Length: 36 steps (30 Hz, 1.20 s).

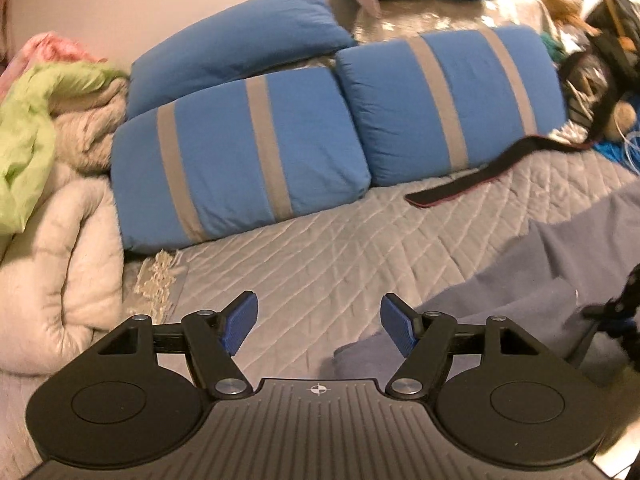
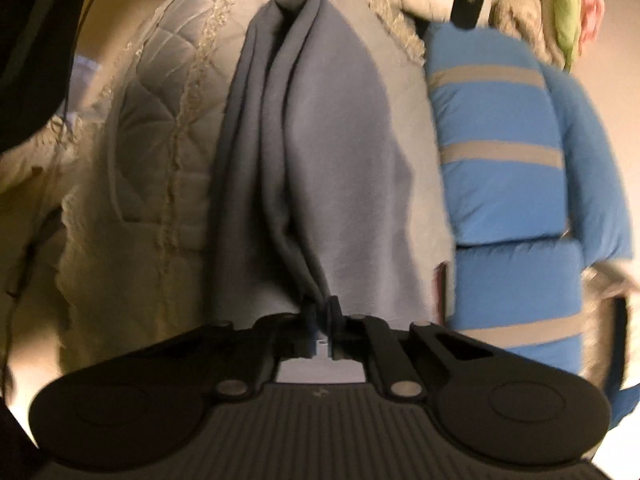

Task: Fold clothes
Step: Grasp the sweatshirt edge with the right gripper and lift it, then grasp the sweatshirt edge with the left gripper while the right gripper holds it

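A grey-blue garment (image 1: 540,280) lies on the quilted grey bedspread (image 1: 304,248) to the right in the left wrist view. My left gripper (image 1: 318,326) hovers over the bedspread just left of the garment's edge, open, with nothing between its blue pads (image 1: 240,326). In the right wrist view the same grey-blue garment (image 2: 320,140) hangs in long folds away from my right gripper (image 2: 322,308), which is shut on a bunched edge of it. The right gripper shows dimly at the right edge of the left wrist view, blurred.
Striped blue pillows (image 1: 248,152) and a plain blue one (image 1: 240,40) line the back of the bed. A cream duvet (image 1: 52,264) and a green cloth (image 1: 36,120) pile at the left. A black strap (image 1: 472,180) lies on the bedspread; bags and a plush toy (image 1: 560,0) sit at the far right.
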{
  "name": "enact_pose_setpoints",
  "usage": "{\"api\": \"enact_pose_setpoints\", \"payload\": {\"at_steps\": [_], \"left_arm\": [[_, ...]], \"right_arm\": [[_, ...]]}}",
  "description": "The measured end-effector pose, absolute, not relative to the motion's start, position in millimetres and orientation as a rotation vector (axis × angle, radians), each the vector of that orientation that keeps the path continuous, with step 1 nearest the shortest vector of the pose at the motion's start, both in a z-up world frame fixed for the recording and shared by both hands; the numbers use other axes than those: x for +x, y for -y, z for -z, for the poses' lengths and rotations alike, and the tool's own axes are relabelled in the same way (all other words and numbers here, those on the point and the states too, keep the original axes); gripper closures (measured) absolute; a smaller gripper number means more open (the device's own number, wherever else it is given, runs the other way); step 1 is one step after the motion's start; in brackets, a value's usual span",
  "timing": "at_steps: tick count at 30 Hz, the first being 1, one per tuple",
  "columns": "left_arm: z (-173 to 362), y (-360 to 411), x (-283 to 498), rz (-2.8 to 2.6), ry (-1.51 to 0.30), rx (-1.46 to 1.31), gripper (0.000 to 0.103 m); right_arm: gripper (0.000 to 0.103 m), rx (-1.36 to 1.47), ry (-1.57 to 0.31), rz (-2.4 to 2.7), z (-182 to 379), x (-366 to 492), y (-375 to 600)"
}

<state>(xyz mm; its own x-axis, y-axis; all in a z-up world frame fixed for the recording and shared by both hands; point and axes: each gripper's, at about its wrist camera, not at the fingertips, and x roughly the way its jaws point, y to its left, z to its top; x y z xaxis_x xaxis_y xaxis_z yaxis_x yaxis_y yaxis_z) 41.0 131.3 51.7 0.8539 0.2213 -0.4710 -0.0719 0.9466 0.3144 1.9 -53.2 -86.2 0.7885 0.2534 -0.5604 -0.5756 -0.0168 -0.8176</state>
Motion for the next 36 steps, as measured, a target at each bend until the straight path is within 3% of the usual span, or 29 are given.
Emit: {"api": "enact_pose_setpoints", "payload": {"at_steps": [16, 29, 36], "left_arm": [[-23.9, -182.3, 66.4, -0.069, -0.775, -0.141, 0.036], [17.9, -22.2, -5.2, 0.252, -0.428, 0.663, 0.036], [72.7, 31.2, 0.8, 0.222, -0.412, 0.919, 0.036]], "right_arm": [[0.098, -1.566, -0.197, -0.465, 50.6, 23.9, 130.4], [0.098, -1.414, -0.241, -0.461, 46.7, 29.0, 137.9], [0.098, -1.359, -0.228, -0.451, 34.5, 35.8, 138.4]]}}
